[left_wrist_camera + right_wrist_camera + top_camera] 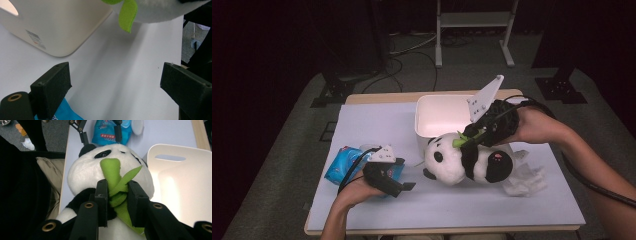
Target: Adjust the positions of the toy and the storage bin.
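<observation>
The left gripper (404, 186) hovered low over the worktop (452, 205), its fingers (51, 87) spread wide with nothing between them, by a blue packet (343, 165). Its own view caught the stuffed panda's underside off the surface. The right gripper (117, 197) pinched the panda's (462, 160) green leaf (113, 176) beside a white tub (439, 115). Beyond lay grey floor (412, 70) and a dark room

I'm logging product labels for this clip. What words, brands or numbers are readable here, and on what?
No text here can be read in full.
Blue packet: a red band with white characters, too blurred to read.
White bin: a small printed sticker on its wall, too small to read.
Plush panda: no lettering visible.
</observation>
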Available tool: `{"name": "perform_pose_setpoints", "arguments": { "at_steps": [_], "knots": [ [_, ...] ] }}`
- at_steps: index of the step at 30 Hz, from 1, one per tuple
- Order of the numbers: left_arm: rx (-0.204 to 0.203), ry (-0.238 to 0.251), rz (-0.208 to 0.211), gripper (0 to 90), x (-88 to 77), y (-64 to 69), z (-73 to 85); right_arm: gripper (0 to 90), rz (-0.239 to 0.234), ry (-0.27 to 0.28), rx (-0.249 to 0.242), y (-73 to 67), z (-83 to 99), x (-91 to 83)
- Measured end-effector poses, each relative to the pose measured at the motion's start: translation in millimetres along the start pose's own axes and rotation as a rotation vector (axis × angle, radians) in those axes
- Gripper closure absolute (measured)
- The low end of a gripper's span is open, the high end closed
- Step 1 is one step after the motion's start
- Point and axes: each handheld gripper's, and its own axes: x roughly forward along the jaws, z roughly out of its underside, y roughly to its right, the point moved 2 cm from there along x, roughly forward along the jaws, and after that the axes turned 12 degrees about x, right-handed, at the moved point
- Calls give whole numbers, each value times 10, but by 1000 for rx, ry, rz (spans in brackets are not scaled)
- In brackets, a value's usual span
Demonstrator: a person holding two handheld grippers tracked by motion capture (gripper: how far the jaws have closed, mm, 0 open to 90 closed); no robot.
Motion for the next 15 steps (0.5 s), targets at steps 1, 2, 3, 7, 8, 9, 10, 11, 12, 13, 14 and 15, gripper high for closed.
{"name": "perform_pose_setpoints", "arguments": {
  "at_steps": [1,2,3,7,8,9,10,11,12,13,14,15],
  "knots": [
    [-1,0,-1,89,-2,-2,1,715,1,1,1,2,-10,-17],
    [-1,1,0,89,-2,-4,3,715,3,4,0,7,-22,-35],
    [-2,2,1,89,-2,-5,3,716,3,10,-5,13,-34,-50],
    [-4,5,2,89,-7,-4,-4,718,12,10,-1,30,-65,-97],
    [-5,9,2,89,-6,-2,-7,718,12,10,-2,41,-70,-106],
    [-5,10,2,89,-7,-2,-9,718,13,9,0,49,-74,-118],
    [-7,11,2,89,-8,-4,-9,718,18,10,0,56,-80,-130],
    [-5,11,2,89,-9,-7,-8,719,20,15,5,64,-89,-142],
    [-4,12,1,89,-9,-8,-7,719,19,18,3,72,-98,-153],
    [-4,10,1,89,-11,-10,-5,719,21,17,4,79,-109,-166],
    [-5,10,-1,89,-13,-13,-3,719,24,21,0,92,-123,-174],
    [-6,11,-2,89,-15,-13,-2,719,29,23,-1,102,-136,-187]
  ]
}}
